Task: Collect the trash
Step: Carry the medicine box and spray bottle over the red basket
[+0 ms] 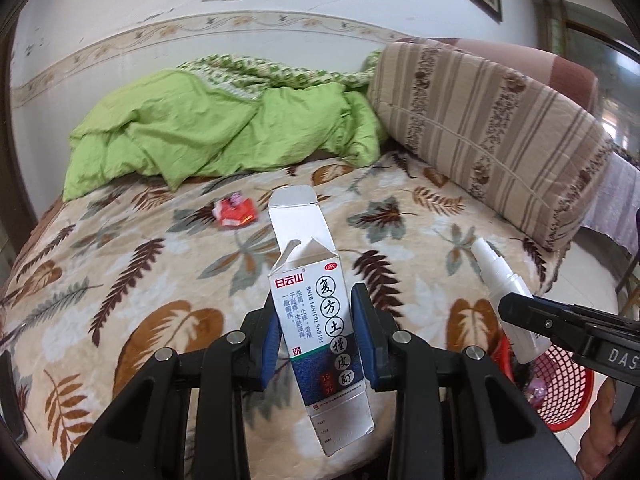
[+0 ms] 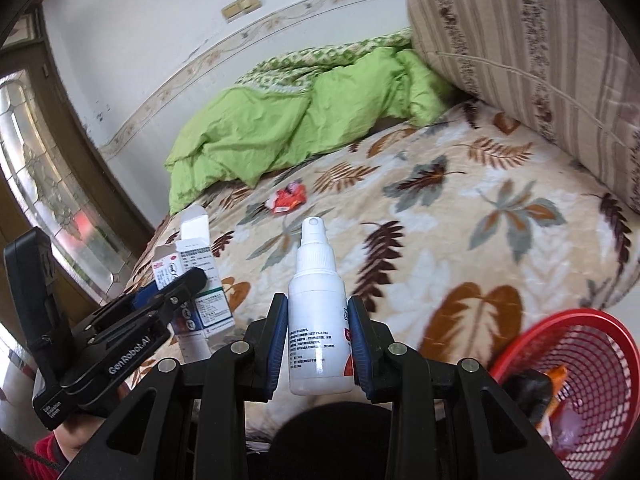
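My left gripper (image 1: 318, 320) is shut on an empty white and blue medicine box (image 1: 316, 320) whose top flap stands open; the box also shows in the right wrist view (image 2: 192, 276). My right gripper (image 2: 318, 328) is shut on a white spray bottle (image 2: 318, 320), nozzle pointing away, which the left wrist view shows at the right (image 1: 506, 292). Both are held above the leaf-patterned bed. A red wrapper (image 1: 236, 212) (image 2: 289, 197) lies on the blanket further off. A red mesh basket (image 2: 588, 364) (image 1: 568, 384) with some trash inside stands low at the right.
A crumpled green quilt (image 1: 224, 120) lies at the back of the bed. A striped brown cushion (image 1: 492, 128) leans at the right. The leaf-patterned blanket (image 1: 140, 280) covers the bed. A door with patterned glass (image 2: 44, 184) stands at the left.
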Demonstrator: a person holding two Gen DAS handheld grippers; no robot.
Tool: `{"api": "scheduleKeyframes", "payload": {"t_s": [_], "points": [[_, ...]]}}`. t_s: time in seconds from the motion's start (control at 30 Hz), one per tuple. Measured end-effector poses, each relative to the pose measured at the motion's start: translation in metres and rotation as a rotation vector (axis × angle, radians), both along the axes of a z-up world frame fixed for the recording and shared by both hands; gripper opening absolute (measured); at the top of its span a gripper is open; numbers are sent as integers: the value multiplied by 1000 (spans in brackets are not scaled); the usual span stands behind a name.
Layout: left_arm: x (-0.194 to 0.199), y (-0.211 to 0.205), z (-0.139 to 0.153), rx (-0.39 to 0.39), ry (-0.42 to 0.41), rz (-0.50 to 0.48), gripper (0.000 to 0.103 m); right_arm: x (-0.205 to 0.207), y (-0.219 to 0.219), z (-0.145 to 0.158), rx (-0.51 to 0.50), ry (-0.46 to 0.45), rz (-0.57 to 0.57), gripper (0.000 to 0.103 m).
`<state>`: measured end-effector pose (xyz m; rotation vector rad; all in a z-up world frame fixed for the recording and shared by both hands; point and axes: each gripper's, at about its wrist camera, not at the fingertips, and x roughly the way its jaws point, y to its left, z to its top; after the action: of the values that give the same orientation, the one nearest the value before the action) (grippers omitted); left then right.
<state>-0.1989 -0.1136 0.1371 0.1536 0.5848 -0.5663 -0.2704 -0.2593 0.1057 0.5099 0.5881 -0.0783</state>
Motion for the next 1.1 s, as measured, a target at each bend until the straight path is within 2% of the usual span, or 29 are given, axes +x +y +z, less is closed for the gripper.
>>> {"api": "scheduleKeyframes", "payload": {"t_s": [0.3,0.8,1.1], "points": [[-18,-40,13,-18,4,-106,32,-30,-30,4,9,1,-90,32],[-52,-117,3,19,62,-302,32,-93,-79,-5,31,29,-257,32],[-64,-157,-16,45,190,-443,32,-125,-102,-20,69,84,-359,32]]}}
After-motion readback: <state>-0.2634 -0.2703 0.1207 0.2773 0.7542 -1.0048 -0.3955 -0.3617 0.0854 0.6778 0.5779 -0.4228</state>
